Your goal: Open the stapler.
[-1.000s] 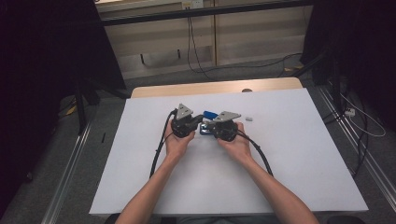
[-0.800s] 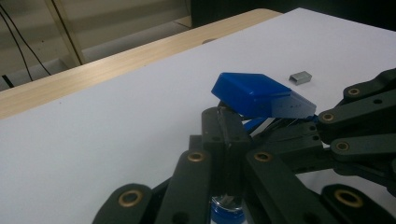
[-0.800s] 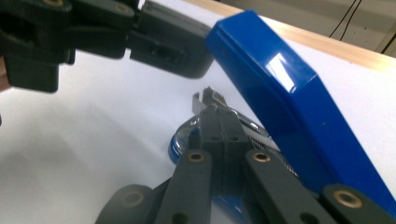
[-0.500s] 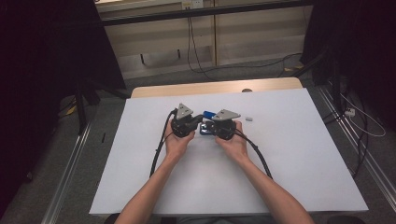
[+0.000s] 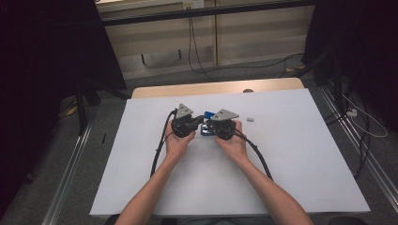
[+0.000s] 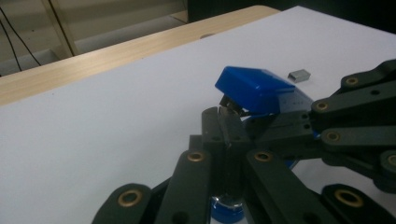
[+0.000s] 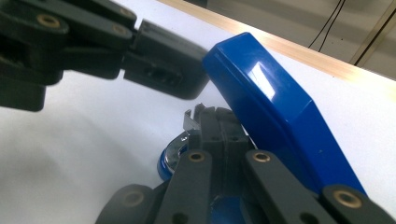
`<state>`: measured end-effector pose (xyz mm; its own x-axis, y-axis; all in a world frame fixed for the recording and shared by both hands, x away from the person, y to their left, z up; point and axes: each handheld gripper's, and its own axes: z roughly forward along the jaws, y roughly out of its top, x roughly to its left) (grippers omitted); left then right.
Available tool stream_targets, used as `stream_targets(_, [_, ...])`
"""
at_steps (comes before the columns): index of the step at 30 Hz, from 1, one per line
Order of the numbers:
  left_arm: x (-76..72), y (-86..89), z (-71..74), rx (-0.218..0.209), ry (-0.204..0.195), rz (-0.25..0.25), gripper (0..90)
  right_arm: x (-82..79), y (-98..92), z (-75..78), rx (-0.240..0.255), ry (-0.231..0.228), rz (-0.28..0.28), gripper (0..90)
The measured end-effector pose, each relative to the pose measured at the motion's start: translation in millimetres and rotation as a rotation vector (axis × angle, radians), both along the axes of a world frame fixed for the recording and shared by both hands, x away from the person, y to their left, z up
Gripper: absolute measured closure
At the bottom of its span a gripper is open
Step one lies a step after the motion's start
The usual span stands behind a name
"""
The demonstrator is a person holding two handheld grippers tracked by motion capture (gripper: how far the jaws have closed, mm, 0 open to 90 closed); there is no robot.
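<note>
Big white bench (image 5: 281,168) first, with both hands working at its middle. Between them sits the blue stapler (image 5: 207,123), lid swung up and open, its base down on the sheet. In the left gripper view that lid (image 6: 254,88) tilts high above the metal staple track (image 6: 229,103); in the right gripper view the same glossy lid (image 7: 275,107) leans over the bright metal channel (image 7: 189,122).

How will it handle? I'd judge it light, rigid plastic over steel, hinged, so the lid will flop unless steadied. The shiny plastic looks slippery; the flat base or the metal rail seem the surer places to pinch.

Left claw (image 6: 229,135): pressed together, tips right at the front of the track, apparently pinching that thin metal. Right claw (image 7: 217,122): also pressed together, nipping the rail from the other side, under the lid.

Smallest item: a little block of staples (image 5: 250,119), lying apart on the bench to the right of the stapler, seemingly waiting to be loaded.
</note>
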<state>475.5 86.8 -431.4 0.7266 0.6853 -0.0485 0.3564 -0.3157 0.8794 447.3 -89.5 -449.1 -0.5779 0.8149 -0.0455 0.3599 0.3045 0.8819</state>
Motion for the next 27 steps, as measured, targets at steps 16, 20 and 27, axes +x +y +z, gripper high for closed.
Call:
stream_targets(16, [1.8, -7.2, -10.1, 0.024, 0.004, -0.005, 90.0, 0.4, 0.4, 0.3, 0.002, -0.006, -0.005, 90.0])
stream_targets(20, [2.0, -7.9, -11.3, 0.034, 0.003, -0.005, 90.0, 0.4, -0.4, 1.4, 0.005, -0.008, -0.008, 90.0])
stream_targets(27, [2.4, -7.9, -14.3, 0.044, 0.012, -0.004, 90.0, 1.5, -0.6, 2.2, 0.004, -0.009, -0.016, 90.0])
